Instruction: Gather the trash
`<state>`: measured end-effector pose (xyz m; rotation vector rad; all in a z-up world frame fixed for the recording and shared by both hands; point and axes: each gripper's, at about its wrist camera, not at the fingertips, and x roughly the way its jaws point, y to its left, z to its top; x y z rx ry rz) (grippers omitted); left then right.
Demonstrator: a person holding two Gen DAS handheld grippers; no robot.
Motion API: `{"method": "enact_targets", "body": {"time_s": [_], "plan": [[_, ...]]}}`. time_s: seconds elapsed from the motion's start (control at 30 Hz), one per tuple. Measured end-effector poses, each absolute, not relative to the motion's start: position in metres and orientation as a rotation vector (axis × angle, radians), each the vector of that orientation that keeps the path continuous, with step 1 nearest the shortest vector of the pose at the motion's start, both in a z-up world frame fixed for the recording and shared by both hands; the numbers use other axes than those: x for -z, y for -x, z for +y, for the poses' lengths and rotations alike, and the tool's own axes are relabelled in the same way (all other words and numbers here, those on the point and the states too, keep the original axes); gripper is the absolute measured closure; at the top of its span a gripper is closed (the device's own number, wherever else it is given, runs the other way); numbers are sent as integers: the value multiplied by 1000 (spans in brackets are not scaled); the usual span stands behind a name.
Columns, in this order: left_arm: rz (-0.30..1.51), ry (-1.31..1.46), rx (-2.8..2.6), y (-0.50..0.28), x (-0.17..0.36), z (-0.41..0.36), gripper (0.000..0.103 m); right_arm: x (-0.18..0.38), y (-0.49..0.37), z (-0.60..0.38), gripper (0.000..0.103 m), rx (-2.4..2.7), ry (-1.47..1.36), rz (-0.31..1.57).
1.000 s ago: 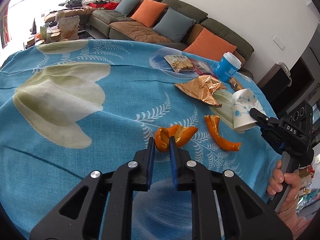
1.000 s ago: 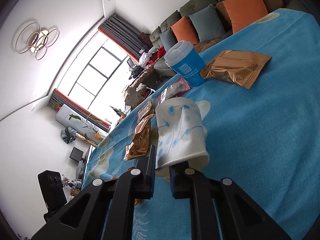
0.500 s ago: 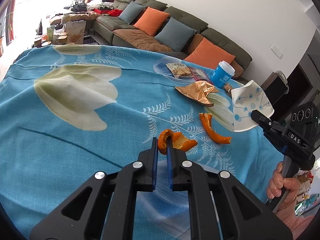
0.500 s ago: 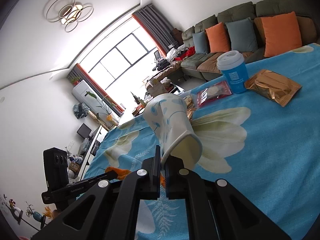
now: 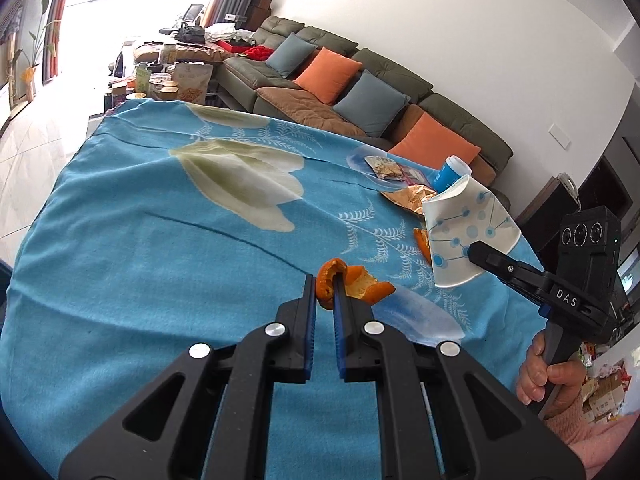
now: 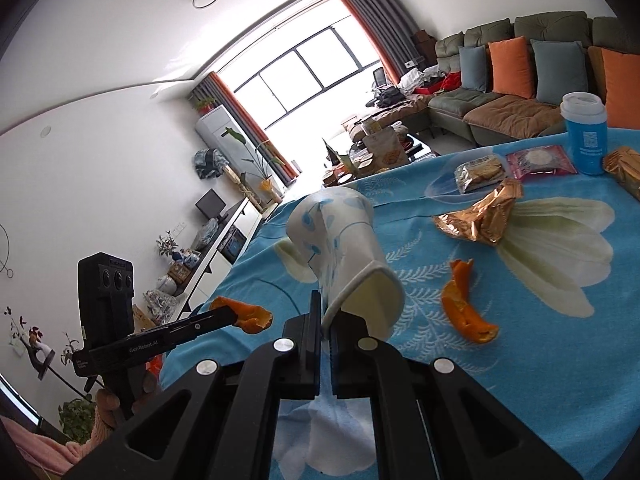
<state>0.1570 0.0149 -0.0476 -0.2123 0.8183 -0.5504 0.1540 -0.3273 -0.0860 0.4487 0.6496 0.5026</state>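
Observation:
My left gripper (image 5: 325, 289) is shut on a curled orange peel (image 5: 352, 283), held clear above the blue flowered tablecloth (image 5: 160, 264). From the right wrist view the same peel (image 6: 248, 315) hangs at the tip of the left gripper (image 6: 230, 314). My right gripper (image 6: 326, 312) is shut on the rim of a crushed white paper cup (image 6: 340, 252) with blue dots, lifted off the table. In the left wrist view that cup (image 5: 464, 232) sits at the right gripper's tip (image 5: 474, 249). A second orange peel (image 6: 464, 308) lies on the cloth.
A crumpled gold wrapper (image 6: 480, 220), two snack packets (image 6: 480, 170) and a blue lidded cup (image 6: 586, 136) lie at the table's far side. A person's hand (image 5: 548, 372) grips the right gripper's handle. A green sofa (image 5: 360, 80) with cushions stands beyond the table.
Both grippers closed and lifted: the left raised the orange peel off the cloth and drew back, the right picked the paper cup up off the table and rolled it upright.

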Motion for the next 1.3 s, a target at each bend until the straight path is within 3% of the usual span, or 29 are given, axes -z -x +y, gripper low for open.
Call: {"method": "enact_targets", "body": {"time_s": [0.47, 1.3], "plan": [[767, 310, 435, -109, 44, 101, 94, 84, -160, -254, 100, -661, -370, 717], [715, 351, 277, -56, 34, 172, 94, 81, -158, -155, 100, -853, -256, 796]]}}
